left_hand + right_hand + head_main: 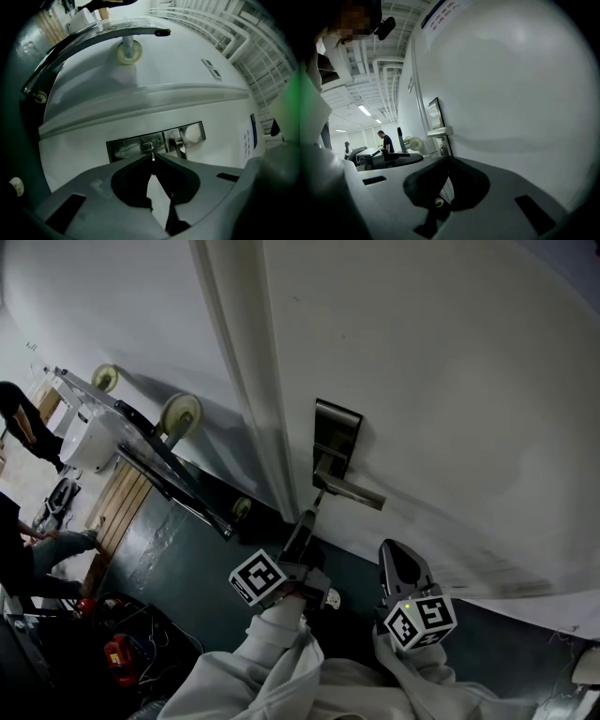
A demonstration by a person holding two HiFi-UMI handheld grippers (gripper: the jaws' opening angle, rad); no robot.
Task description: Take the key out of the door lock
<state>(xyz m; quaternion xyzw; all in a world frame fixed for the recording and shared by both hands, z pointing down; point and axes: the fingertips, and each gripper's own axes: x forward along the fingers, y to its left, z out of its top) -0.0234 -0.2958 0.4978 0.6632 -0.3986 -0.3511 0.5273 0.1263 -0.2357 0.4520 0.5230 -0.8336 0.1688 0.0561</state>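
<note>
L gripper view, centre of frame: left gripper (153, 158) has its jaws pinched together on the key (152, 153). Only a thin sliver of metal shows between the tips, w/ the rest covered by the jaw bodies. The key's far end meets the keyhole cylinder (147, 146) in the metal lock plate (136, 146). How deep it sits in the lock I can't tell. The lever handle (179, 146) is just right of the keyhole and partly cut by the jaw edge.

Head view: the left gripper (312, 515) reaches up to the underside of the lever handle (349, 490) on the white door (450, 381), mid-frame. The key is too small and dark to pick out there. The lock plate (337, 432) is visible above the lever.

Right gripper (395, 549) is at lower right of centre, near the door face but apart from the lock. In its own view the right gripper (447, 160) has its tips meeting w/ nothing between them. The door fills the right side, and the lever handle (439, 132) is seen edge-on.

Upper left of the head view has a wheeled cart (141, 442), frame only partly visible. A person (21, 423) is cut off at the left edge. Grey sleeves (281, 634) are at the bottom.
</note>
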